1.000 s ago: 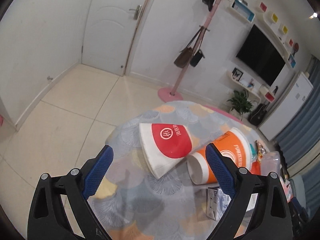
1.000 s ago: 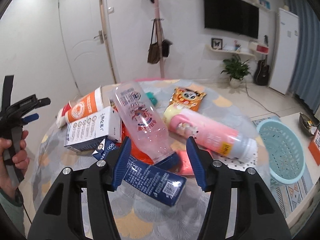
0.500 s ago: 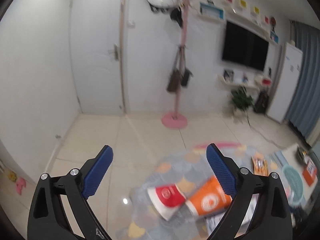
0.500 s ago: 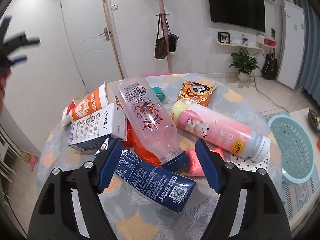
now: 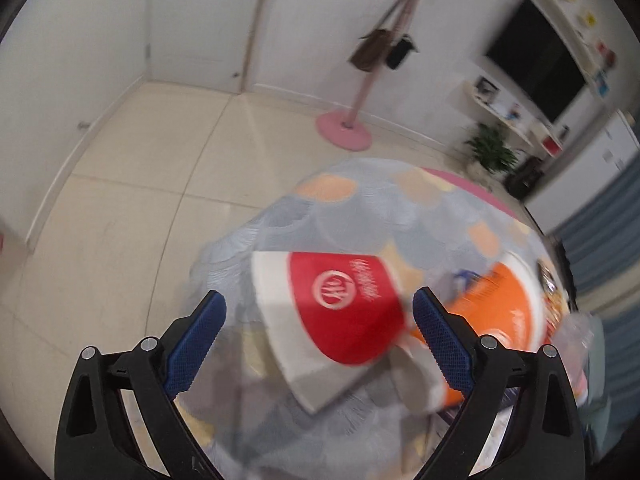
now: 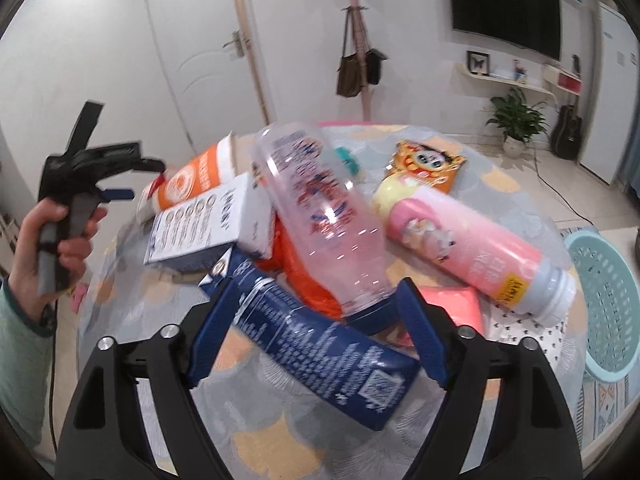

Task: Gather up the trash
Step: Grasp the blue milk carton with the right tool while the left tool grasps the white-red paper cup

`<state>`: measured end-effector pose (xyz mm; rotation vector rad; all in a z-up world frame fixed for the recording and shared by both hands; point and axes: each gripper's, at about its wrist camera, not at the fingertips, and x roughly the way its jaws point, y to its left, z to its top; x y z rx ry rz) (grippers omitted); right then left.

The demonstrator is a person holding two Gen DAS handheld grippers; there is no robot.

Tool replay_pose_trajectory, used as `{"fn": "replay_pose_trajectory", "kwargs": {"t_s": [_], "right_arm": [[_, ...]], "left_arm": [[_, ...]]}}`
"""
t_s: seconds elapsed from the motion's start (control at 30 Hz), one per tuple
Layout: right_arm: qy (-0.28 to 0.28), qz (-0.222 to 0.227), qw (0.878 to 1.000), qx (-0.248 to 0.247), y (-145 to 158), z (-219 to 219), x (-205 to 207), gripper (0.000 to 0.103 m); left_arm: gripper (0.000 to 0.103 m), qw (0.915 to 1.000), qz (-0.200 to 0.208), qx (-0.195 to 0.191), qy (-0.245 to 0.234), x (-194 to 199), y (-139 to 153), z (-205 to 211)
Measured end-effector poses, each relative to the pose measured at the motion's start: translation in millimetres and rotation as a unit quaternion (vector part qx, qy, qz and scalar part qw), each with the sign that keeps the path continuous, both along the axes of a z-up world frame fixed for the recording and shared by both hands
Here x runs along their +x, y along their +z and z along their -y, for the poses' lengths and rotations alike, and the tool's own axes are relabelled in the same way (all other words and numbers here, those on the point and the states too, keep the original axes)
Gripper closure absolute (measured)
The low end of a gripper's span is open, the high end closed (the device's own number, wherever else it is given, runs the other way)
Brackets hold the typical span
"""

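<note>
A round table (image 6: 280, 436) holds a pile of trash. In the left wrist view, my left gripper (image 5: 320, 316) is open, just above a red-and-white paper cup (image 5: 336, 312) lying on its side, with an orange cup (image 5: 504, 320) to its right. In the right wrist view, my right gripper (image 6: 314, 316) is open over a dark blue carton (image 6: 316, 344) and the cap end of a clear plastic bottle (image 6: 324, 216). A white box (image 6: 204, 224), a pink bottle (image 6: 472, 244) and a snack bag (image 6: 428, 164) lie around them. The left gripper (image 6: 116, 180) also shows at the left.
A turquoise basket (image 6: 608, 304) stands on the floor to the right of the table. A pink coat stand (image 5: 352, 128) with bags is by the far wall beside a white door (image 6: 192, 52). A plant (image 6: 516, 120) and a guitar (image 6: 566, 128) stand at the right.
My left gripper has swung up toward the room and come back down close over the red-and-white cup. My right gripper has moved a little closer to the blue carton and clear bottle.
</note>
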<state>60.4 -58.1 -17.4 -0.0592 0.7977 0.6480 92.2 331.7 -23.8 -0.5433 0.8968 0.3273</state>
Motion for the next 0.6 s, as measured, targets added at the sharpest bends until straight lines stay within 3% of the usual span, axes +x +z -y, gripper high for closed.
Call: {"fn": "replay_pose_trajectory", "kwargs": {"t_s": [0.1,0.3,0.47,0.5,0.53,0.57,0.6], "right_arm": [[0.024,-0.001,1.0,-0.019,-3,-11,-5,0.024],[0.046,-0.004,0.998,-0.032,-11,-16,-19,0.024],[0.058,-0.008,0.997,-0.045,-16,-21,-31,0.024],[0.058,-0.005,0.997,-0.048,-16,-23,-32,0.024],[0.057,-0.004,0.997,-0.049,-16,-23,-33,0.025],[0.051,-0.002,0.997,-0.051,-15,-26,-34,0.033],[0.051,-0.004,0.997,-0.053,-16,-28,-34,0.051]], "left_arm": [[0.009,0.9997,0.009,-0.024,0.0,3,-4,-3],[0.01,0.9992,0.01,-0.033,-0.019,8,-8,14],[0.011,0.9995,-0.002,-0.016,-0.028,17,-16,30],[0.015,0.9995,-0.001,-0.016,-0.028,17,-17,31],[0.024,0.9996,0.003,-0.012,-0.027,17,-17,32],[0.026,0.9996,0.002,-0.001,-0.028,16,-17,34],[0.026,0.9995,0.004,0.003,-0.031,16,-15,35]]}}
